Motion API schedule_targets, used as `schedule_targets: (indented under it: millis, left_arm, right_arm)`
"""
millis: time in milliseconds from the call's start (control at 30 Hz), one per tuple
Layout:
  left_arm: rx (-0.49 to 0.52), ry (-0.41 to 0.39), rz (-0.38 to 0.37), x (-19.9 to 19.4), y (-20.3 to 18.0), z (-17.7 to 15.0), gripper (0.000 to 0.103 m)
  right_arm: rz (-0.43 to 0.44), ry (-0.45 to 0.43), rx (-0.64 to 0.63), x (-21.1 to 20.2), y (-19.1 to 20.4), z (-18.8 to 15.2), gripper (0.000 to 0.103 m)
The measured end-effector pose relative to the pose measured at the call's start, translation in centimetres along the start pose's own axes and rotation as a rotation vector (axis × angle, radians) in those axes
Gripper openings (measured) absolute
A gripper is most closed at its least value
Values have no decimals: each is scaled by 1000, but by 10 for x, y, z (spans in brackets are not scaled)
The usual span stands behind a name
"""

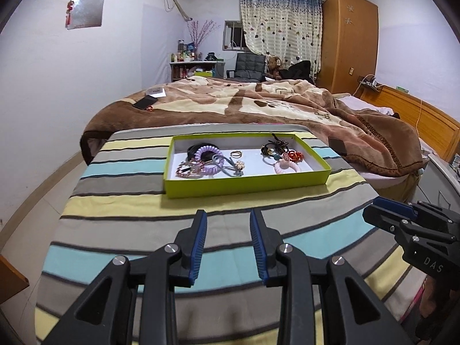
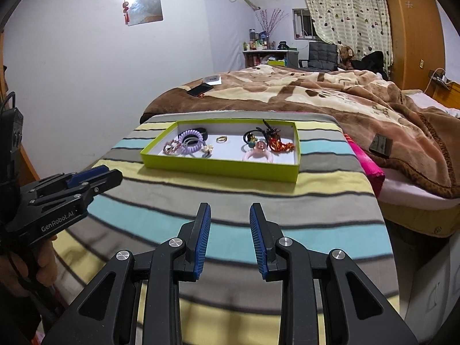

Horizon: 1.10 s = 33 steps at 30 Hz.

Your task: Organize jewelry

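Item 1, wall mirror (image 1: 84,10): hanging in the upper left of the left wrist view, a red ornament dangling at its left edge.

Item 2, phone (image 1: 145,102): lying dark-faced on the brown patterned blanket (image 1: 258,100), left of centre.

Item 3, striped cloth (image 1: 120,201): covering the surface across the lower half of both views, in grey, yellow and blue bands.

Item 4, green tray (image 1: 247,184): sitting on the cloth at mid-frame, white inside, holding all the jewelry. In its left half: a beaded bracelet (image 1: 187,169), a purple coil hair tie (image 1: 209,152) and a second coil overlapping near it, and a flower-trimmed band (image 1: 237,166). Near the middle: a gold ring (image 1: 236,153), lying apart. In its right half: a dark hair tie cluster (image 1: 273,146), a red-orange piece (image 1: 296,155), and a pink ring-shaped tie (image 1: 286,168).

Item 5, left gripper (image 1: 228,218): hovering at bottom centre of its own view, short of the tray, jaws standing apart and holding nothing.

Item 6, right gripper (image 2: 230,211): hovering likewise at bottom centre of its own view, jaws parted and gripping nothing; also showing at the right edge of the left wrist view.

Item 7, wardrobe (image 1: 349,40): standing at upper right, beside the dotted curtain (image 1: 281,20).
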<state>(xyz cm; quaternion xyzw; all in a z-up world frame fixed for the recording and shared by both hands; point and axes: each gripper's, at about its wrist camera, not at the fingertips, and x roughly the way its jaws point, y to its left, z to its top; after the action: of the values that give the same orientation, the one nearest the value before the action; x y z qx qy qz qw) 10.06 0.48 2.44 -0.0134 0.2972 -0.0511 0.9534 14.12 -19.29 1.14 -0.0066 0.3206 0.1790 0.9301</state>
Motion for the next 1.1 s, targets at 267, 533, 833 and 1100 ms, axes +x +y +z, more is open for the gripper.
schedule_targets:
  millis: [267,533,833,1100]
  left_arm:
    - [13,-19,29,-27,-6,-18,36]
    - [1,-3,38,-32,-8,-30,36]
    - [-13,1,63,-29,-6,-33,36]
    - [-20,-1,79,-28,-4,-33,36]
  right_arm:
    - [-21,-18,-21,-19,9,-16,29]
    - [-18,-19,-32,-22,13,-22,29]
    - [-27,-19,-28,-21,11,-23,29]
    - [-26,-17,-26,-21,11,-24,29]
